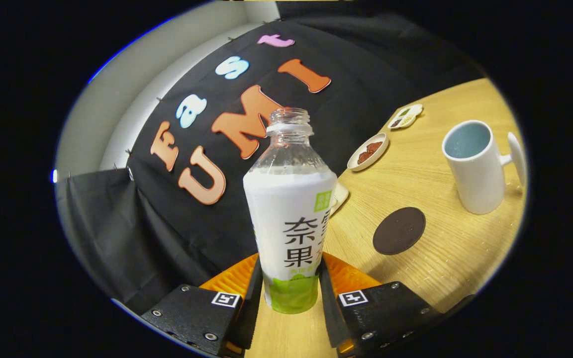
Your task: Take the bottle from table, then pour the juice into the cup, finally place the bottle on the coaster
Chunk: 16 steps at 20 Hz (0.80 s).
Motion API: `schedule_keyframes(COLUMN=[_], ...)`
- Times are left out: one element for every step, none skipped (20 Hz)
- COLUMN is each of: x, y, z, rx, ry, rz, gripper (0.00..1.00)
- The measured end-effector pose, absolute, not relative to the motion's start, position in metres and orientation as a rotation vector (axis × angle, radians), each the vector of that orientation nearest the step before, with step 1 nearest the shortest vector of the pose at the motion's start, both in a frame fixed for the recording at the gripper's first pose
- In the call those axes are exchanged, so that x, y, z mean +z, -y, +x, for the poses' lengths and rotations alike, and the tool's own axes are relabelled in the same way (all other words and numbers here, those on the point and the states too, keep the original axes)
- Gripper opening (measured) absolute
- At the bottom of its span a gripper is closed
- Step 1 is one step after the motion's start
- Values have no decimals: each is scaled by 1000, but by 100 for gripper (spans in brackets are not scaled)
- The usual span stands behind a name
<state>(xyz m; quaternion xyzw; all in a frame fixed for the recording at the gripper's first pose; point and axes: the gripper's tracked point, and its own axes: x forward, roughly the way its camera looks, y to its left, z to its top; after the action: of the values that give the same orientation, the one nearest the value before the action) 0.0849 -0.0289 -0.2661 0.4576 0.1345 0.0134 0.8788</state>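
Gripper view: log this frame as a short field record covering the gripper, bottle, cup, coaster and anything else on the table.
gripper: both fingers pressed on the lower body of the bottle
bottle: uncapped, held between the fingers, white liquid up to its shoulder
cup: white mug, upright on the table beyond the coaster, handle facing away from the bottle
coaster: dark round disc, bare, between bottle and cup
table: light wood
small dishes: farther back, hold dark food
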Motion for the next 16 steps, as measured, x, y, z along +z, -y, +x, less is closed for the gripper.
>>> schedule_keyframes(x=[-266, -268, -271, -270, -270, -268, -269, -269, -271, -270, -272, -270, -268, -267, -266, -264], y=[32, 33, 36, 39, 42, 46, 48, 52, 54, 55, 58, 60, 62, 66, 68, 71], z=[87, 88, 87, 85, 84, 85, 88, 93, 97, 99, 101, 102, 105, 103, 103, 103], rx=[21, 13, 2, -9, -16, -21, -26, -34, -39, -47, -53, -61, -63, -65, -66, -71], ry=[-271, -266, -263, -259, -251, -242, -232, -223, -221, -219, -218, -213, -205, -195, -186, -178], rz=[997, 1036, 1074, 1114, 1157, 1201, 1241, 1279, 1311, 1338, 1362, 1389, 1417, 1449, 1477, 1501], gripper=[57, 58, 57, 57, 57, 57, 57, 57, 57, 57, 57, 57, 57, 57, 57, 57])
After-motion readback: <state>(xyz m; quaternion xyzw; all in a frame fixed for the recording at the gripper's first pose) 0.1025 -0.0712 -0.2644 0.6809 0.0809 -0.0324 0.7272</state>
